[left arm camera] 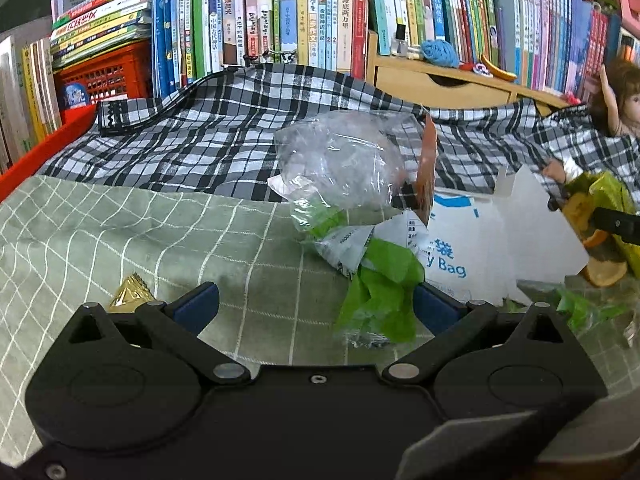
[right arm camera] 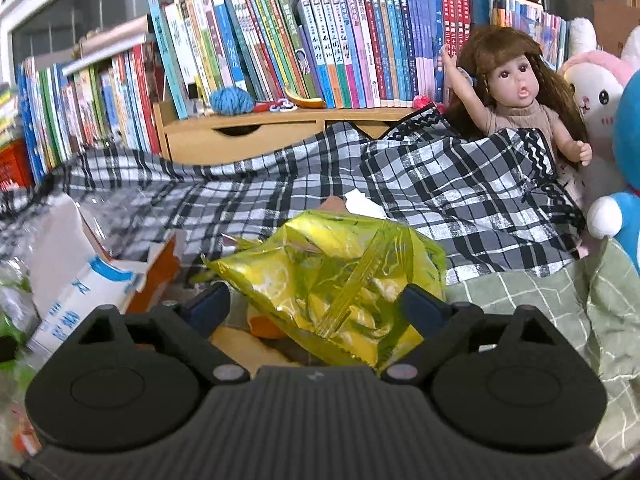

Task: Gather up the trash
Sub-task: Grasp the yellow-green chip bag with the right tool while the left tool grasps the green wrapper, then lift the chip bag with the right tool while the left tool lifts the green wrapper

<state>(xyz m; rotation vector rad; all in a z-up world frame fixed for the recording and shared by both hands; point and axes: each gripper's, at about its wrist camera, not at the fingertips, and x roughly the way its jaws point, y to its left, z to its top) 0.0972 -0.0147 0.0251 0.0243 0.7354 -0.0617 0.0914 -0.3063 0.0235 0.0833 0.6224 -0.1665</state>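
Trash still lies scattered over the green checked cloth (left arm camera: 120, 232), so the collecting looks far from finished: a clear plastic bag (left arm camera: 340, 160) with green scraps (left arm camera: 384, 292) sits mid-frame, a gold wrapper (left arm camera: 130, 294) at lower left, and no bin shows. The left gripper (left arm camera: 316, 304) spreads its fingers wide around nothing. The right gripper (right arm camera: 316, 300) has wide fingers flanking a yellow crinkled bag (right arm camera: 340, 276) at lower centre, not yet pinched.
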